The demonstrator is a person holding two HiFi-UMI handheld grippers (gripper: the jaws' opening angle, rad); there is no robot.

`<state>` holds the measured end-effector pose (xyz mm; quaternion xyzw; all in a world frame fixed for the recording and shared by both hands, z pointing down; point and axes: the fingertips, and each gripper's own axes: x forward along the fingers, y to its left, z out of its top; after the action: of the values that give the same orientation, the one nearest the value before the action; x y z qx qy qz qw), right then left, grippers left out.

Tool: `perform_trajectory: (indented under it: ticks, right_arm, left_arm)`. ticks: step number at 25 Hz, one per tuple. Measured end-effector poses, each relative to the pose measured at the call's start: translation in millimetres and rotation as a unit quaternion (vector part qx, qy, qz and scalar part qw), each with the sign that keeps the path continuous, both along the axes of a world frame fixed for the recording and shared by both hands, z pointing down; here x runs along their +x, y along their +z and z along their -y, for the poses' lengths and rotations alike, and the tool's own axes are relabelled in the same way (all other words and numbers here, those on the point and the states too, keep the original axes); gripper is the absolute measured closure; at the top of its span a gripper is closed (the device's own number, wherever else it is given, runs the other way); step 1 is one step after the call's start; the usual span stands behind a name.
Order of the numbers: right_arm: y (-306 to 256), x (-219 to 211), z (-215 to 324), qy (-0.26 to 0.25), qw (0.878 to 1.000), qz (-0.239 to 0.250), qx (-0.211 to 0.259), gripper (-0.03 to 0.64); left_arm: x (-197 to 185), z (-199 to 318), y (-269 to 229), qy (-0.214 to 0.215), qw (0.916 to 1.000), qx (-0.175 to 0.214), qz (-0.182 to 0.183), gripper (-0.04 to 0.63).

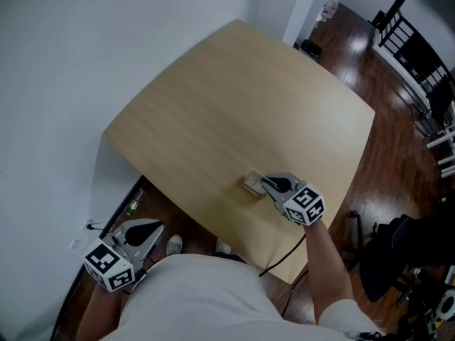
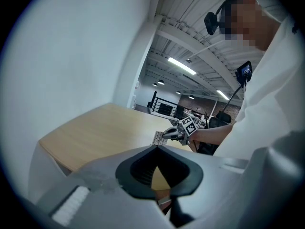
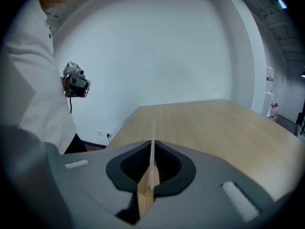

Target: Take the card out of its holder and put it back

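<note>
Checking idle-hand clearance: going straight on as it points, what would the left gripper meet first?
Probably the table top, near its edge; the right gripper with the card lies farther along. Depth is unclear.

Light: bright, even and diffuse in all three views.
Source: long white ceiling strip lamps [image 2: 181,66], above and beyond the pale wooden rounded table [image 1: 242,105] in the left gripper view.
Shadows: soft only, with a dim band under the table's near edge.
Glare: pale sheen on the dark polished wooden floor [image 1: 362,62] right of the table.
Distortion: fisheye bowing of the table's edges, and a black vignette at the corners of both gripper views.
Focus: table sharp. The grey plastic left gripper [image 2: 156,146] and grey plastic right gripper [image 3: 153,144] are soft at the bodies nearest the lens.
</note>
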<state>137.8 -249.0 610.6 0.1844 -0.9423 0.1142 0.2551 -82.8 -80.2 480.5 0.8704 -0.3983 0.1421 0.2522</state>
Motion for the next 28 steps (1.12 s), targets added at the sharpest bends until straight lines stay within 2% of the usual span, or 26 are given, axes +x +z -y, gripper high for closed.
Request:
perform_trajectory:
  ticks: [9, 15, 18, 21, 25, 28]
  right_arm:
    - [12.0, 0.0, 2.6, 0.002, 1.000, 0.003, -0.013, 0.595]
    - [10.4, -0.4, 3.9, 0.024, 1.000, -0.017, -0.002, 0.569]
    - [0.8, 1.5, 6.4, 0.057, 0.998, -0.018, 0.012, 0.502]
    - [-18.3, 4.5, 5.9, 0.096, 0.995, -0.020, 0.033, 0.472]
    - [-46.8, 5.2, -10.1, 0.160, 0.985, -0.024, 0.058, 0.470]
    - [-64.1, -2.2, -44.1, 0.199, 0.978, -0.025, 0.064, 0.457]
  left_arm:
    - [-6.3, 5.4, -0.7, 0.001, 1.0000, -0.005, -0.001, 0.592]
    - [-8.7, 6.3, -0.4, 0.017, 0.9998, -0.004, -0.008, 0.592]
    - [-12.1, 6.0, -0.4, 0.030, 0.9994, -0.006, -0.014, 0.592]
    - [-18.0, 6.1, -3.0, 0.048, 0.9987, -0.004, -0.019, 0.592]
    - [-30.1, 3.2, -3.5, 0.081, 0.9963, 0.004, -0.025, 0.592]
    - [-36.9, -7.8, -5.0, 0.108, 0.9936, 0.012, -0.032, 0.592]
